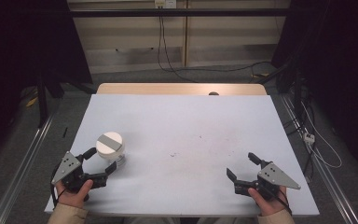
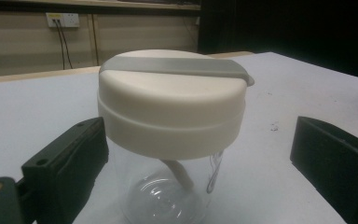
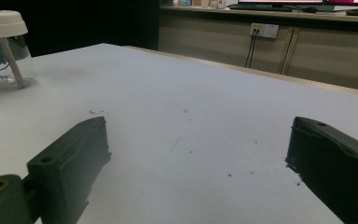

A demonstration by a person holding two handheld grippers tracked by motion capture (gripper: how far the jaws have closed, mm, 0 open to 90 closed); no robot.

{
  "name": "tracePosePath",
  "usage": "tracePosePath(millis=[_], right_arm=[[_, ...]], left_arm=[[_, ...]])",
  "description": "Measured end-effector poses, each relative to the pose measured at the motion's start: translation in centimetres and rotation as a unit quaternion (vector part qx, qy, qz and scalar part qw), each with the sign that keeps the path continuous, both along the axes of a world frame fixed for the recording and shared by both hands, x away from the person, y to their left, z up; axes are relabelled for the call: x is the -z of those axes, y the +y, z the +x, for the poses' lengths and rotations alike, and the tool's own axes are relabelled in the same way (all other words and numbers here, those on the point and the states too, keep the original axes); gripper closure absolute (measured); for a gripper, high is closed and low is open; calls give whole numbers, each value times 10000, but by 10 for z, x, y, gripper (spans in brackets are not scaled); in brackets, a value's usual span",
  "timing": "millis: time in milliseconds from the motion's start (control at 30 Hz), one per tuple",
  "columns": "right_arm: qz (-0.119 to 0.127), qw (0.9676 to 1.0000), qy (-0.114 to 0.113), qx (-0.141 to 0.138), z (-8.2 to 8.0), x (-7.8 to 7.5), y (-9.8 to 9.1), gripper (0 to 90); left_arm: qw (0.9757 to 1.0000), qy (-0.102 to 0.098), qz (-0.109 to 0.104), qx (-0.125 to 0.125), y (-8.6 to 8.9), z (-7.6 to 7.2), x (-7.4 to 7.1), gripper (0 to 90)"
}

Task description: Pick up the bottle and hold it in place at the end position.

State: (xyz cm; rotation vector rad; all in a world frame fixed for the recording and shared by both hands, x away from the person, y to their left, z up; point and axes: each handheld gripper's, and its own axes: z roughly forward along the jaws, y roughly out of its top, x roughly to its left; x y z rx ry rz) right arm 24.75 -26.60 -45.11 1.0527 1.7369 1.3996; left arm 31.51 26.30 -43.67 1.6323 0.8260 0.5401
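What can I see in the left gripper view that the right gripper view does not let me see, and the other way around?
Left gripper view: the jar stands close, between the open left gripper jaws, not touched by them; the grey strip across its white lid is plain.

Right gripper view: the right gripper has open jaws with nothing between them, dark specks lie on the table, and monitors stand on the far counter.

Both: the jar with a white straw inside, the pale table, and a wall socket with two cables.
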Motion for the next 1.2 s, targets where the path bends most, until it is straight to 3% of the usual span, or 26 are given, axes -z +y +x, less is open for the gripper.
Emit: tracePosePath(millis=[267,533,733,1000,1100,1200], right_arm=[[-22,10000,-3,-13,1,0,1,50],[-11,10000,23,-31,1,1,1,50],[-44,10000,41,-49,2,2,2,50],[-32,10000,33,-76,2,1,2,54],[-30,10000,23,-93,1,1,2,55],[-25,9999,20,-100,1,1,2,56]], left_arm=[[10000,67,70,-4,1,0,1,38],[9995,272,140,-18,-1,3,5,36],[9983,422,385,-135,-6,12,8,36],[9975,538,403,-208,-9,23,11,38],[9968,677,361,-215,-12,28,13,37],[9966,660,448,-229,-14,30,13,37]])
